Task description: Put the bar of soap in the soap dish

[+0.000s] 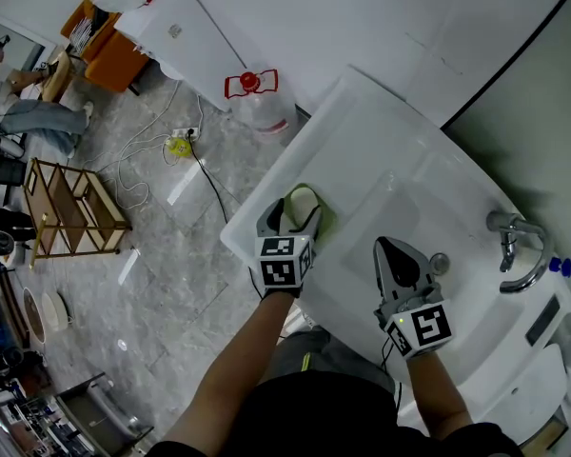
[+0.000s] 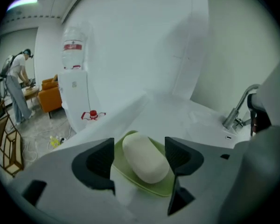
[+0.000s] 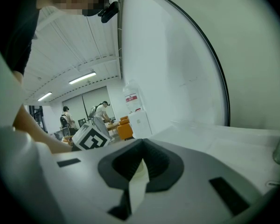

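Left jaws wide, soap (image 2: 146,157) between them

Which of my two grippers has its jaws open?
The left gripper: its jaws stand apart on either side of the bar of soap lying in the green soap dish, not pressing it. The right gripper has its jaws together, empty.

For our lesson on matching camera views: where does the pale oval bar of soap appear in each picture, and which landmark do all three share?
Head view: the pale oval bar of soap lies in the green soap dish at centre, just beyond the left gripper.
Left gripper view: lower centre, between the open jaws.
Right gripper view: not in it.
Shared landmark: the white water dispenser.
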{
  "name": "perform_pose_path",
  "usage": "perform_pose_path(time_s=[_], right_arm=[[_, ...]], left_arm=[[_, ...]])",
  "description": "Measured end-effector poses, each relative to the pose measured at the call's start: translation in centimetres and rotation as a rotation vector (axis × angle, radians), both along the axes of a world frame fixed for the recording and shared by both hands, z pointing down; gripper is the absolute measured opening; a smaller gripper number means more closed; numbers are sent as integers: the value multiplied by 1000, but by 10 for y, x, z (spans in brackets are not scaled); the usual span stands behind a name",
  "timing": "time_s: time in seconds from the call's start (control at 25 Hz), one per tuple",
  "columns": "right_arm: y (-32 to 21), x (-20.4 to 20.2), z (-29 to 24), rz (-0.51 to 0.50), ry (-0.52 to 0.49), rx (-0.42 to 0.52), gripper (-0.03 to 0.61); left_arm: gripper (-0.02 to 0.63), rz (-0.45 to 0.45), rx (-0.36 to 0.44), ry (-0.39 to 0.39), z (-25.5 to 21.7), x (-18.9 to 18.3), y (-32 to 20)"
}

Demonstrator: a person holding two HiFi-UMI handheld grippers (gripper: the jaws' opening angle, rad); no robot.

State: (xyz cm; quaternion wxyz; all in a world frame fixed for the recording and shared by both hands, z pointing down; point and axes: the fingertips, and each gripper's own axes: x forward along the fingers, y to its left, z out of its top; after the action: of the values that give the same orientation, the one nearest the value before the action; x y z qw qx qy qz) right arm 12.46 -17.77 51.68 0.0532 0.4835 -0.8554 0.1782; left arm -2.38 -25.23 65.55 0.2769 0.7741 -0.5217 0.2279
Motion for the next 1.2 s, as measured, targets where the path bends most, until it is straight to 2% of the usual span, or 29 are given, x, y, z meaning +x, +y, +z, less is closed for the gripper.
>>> perform_pose_path(time_s=[0.12,0.64,1.08,1.2], right_arm=[[2,0,-3,0,3,3,13],[19,-9,-19,-15,17,33,13],[55,-23,-44,-40,43,63,14],[66,-30,-50,-54,52,77,14]], left_arm=[[340,27,39,-20,-11,1,-4],[341,18,59,8,-22,-5,9],[339,33,89,29,-41,-9,24],[295,38,111,33,-47,-16,30]])
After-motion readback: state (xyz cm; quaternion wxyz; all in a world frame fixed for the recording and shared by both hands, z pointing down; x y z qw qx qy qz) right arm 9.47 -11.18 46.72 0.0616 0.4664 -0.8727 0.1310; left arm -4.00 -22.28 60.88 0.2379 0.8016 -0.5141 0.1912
